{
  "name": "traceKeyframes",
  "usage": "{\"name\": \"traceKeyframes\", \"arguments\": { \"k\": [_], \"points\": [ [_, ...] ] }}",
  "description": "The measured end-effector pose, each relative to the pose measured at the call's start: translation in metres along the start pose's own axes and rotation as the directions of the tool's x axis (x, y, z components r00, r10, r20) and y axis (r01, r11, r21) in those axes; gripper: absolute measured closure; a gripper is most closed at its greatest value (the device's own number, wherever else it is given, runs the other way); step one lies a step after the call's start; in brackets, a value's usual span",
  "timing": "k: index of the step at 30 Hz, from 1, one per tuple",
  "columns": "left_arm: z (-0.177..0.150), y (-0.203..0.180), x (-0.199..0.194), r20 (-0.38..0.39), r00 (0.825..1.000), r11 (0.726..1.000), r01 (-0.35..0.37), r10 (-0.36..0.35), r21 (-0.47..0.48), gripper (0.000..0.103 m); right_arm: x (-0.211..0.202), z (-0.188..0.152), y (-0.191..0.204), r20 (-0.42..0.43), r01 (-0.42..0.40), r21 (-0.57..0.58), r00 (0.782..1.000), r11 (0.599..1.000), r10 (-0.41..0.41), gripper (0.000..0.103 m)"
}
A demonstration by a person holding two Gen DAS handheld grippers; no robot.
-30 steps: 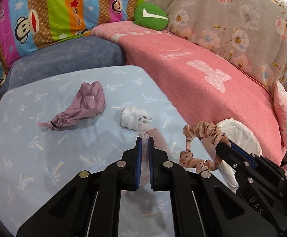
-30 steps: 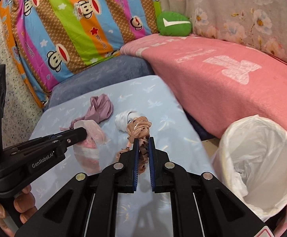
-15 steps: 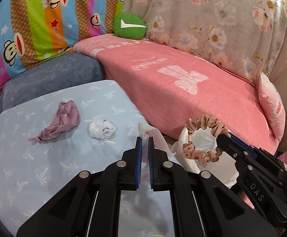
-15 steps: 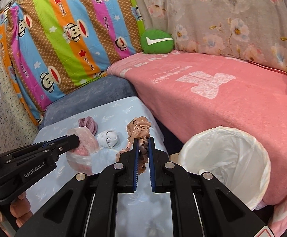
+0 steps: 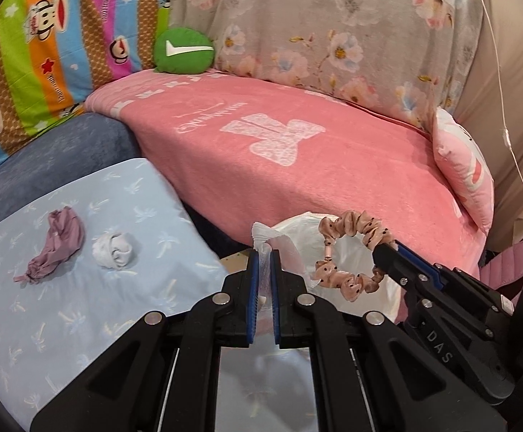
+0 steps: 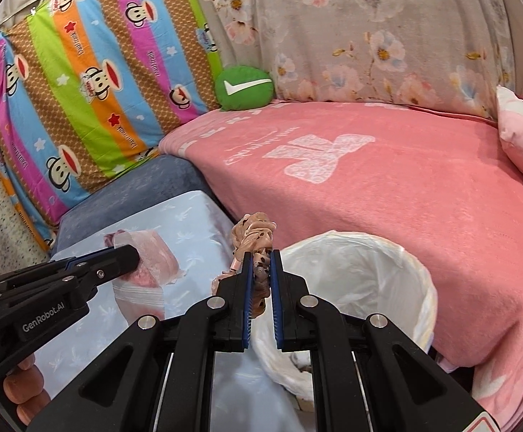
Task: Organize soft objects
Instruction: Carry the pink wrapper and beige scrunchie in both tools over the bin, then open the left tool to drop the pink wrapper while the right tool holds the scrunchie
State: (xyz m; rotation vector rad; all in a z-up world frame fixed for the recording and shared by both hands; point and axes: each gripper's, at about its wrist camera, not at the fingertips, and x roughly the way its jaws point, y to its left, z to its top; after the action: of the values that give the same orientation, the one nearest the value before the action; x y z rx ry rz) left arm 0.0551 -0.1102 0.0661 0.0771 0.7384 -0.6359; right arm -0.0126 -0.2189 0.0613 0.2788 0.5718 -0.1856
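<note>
A low surface covered by a pale blue cloth with a white palm print is being taken as the landmark; behind it a grey-blue cushioned block is being backed by a striped monkey-print sheet, and beside it a pink blanket-covered sofa is carrying a round green cushion with a white tick under a grey floral drape. A crumpled mauve cloth pouch and a balled white sock are being left lying on the blue cloth, near each other. Off its sofa-side edge a bin lined with a white plastic bag is standing. A thin white-and-pink mask-like fabric piece is being pinched by the left gripper, its fingers nearly together, and a peach dotted scrunchie is being pinched by the right gripper. Compared with a second earlier, both held items are now being carried off the blue cloth's edge toward the bin, and the pouch and sock are appearing farther away.
</note>
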Motion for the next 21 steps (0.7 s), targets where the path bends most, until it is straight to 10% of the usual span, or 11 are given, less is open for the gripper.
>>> {"name": "traceKeyframes", "arguments": {
  "k": [18,21],
  "points": [
    [0.002,-0.049,0.052,-0.087,0.989,0.992,0.122,-0.124,-0.026,0.095,-0.001,-0.005,-0.075,-0.021,0.096,0.075,0.995,0.993,-0.094,0.093],
    [-0.005,-0.043,0.058,-0.115,0.989,0.995,0.087,-0.091,-0.042,0.082,0.003,-0.008,-0.081,-0.035,0.1,0.075,0.995,0.992,-0.098,0.093]
  ]
}}
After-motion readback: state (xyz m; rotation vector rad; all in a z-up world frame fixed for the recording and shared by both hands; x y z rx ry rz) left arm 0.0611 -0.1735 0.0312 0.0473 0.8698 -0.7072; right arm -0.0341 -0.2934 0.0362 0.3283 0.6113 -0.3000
